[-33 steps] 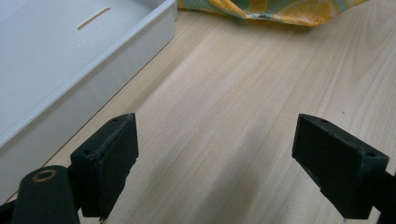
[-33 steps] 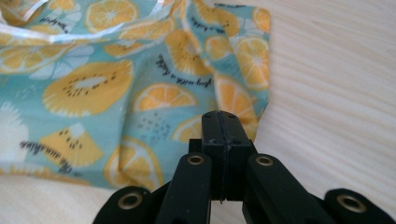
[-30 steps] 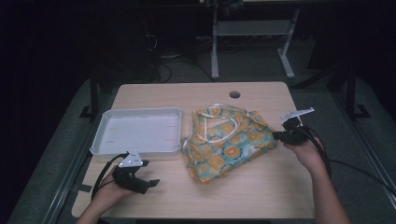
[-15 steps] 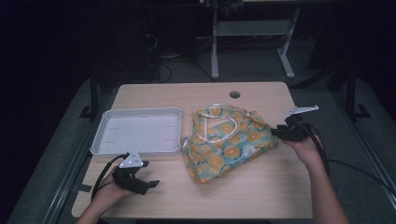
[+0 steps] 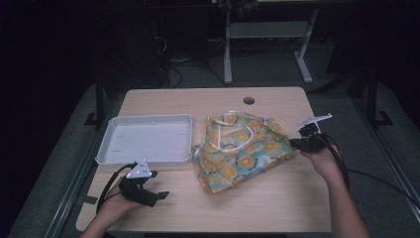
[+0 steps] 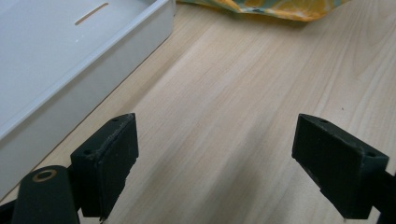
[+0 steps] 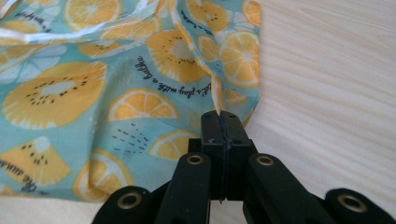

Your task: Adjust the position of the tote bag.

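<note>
**Right jaws pinch a fold of the fruit-print cloth; left jaws stand wide over bare wood**

High view: a crumpled cloth (image 5: 241,148), teal with orange and yellow fruit slices and a pale ribbon loop, lies at the middle of the light wooden table (image 5: 277,208), just beside a shallow white tray (image 5: 144,139) on its left. The right gripper (image 5: 293,143) meets the cloth's right edge, held in the person's right hand (image 5: 324,159); its jaws have just been closing, with cloth between them. The left gripper (image 5: 159,195) rests on the near-left tabletop in front of the tray, apart from the cloth, in the left hand (image 5: 113,208).

Left gripper view: the two black, blocky jaws stand far apart with nothing between them, over smooth, pale, fine-grained wood. The tray's matte, straight-walled white rim (image 6: 98,70) runs along the left; a strip of the cloth (image 6: 266,7) lies at the top edge.

Right gripper view: the jaws are pressed together, clamped on a thin raised fold of the cloth (image 7: 116,88). The fabric looks thin and wrinkled, printed with lemon and kiwi slices and small black script. Bare wood lies to the right.
</note>
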Tool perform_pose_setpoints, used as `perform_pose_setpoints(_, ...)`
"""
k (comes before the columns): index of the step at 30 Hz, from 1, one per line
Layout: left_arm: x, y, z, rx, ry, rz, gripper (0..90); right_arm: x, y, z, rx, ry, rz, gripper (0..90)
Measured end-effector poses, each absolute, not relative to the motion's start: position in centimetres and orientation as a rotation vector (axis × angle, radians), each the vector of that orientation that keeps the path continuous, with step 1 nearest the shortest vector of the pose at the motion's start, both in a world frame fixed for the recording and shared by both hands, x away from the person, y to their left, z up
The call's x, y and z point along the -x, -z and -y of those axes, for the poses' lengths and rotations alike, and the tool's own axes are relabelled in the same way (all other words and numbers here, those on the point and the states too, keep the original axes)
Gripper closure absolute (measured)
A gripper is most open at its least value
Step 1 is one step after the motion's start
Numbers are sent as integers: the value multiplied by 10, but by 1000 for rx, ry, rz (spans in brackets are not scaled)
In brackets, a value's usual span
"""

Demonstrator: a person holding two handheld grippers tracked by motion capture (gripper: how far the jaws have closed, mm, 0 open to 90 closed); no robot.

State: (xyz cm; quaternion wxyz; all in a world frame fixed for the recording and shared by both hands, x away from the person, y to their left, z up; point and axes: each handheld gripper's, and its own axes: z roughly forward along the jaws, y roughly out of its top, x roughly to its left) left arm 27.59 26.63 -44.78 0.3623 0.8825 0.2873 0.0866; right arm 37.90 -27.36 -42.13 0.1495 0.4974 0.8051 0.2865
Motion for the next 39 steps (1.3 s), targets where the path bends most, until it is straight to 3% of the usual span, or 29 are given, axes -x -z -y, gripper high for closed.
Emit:
perform_pose_setpoints(11, -273, 434, -245, -2229, -157, -673, 199, -360, 421, 281, -1438, -817, -2316, 893)
perform_pose_setpoints(14, -273, 429, -232, -2233, -131, -628, 256, -356, 421, 282, -1439, -822, -2316, 894)
perform_pose_setpoints(17, -274, 423, -221, -2235, -93, -601, 404, -353, 422, 282, -1439, -808, -2323, 893)
perform_pose_setpoints(22, -275, 415, -194, -2255, -39, -513, 747, -348, 423, 283, -1434, -798, -2329, 894)
perform_pose_setpoints(25, -276, 415, -176, -2275, 20, -478, 893, -346, 423, 282, -1436, -787, -2338, 894)
perform_pose_setpoints(29, -275, 422, -154, -2321, 90, -422, 900, -343, 423, 281, -1436, -796, -2338, 894)
perform_pose_setpoints(39, -298, 428, -133, -2349, 47, -462, 900, -336, 424, 279, -1421, -791, -2360, 894)
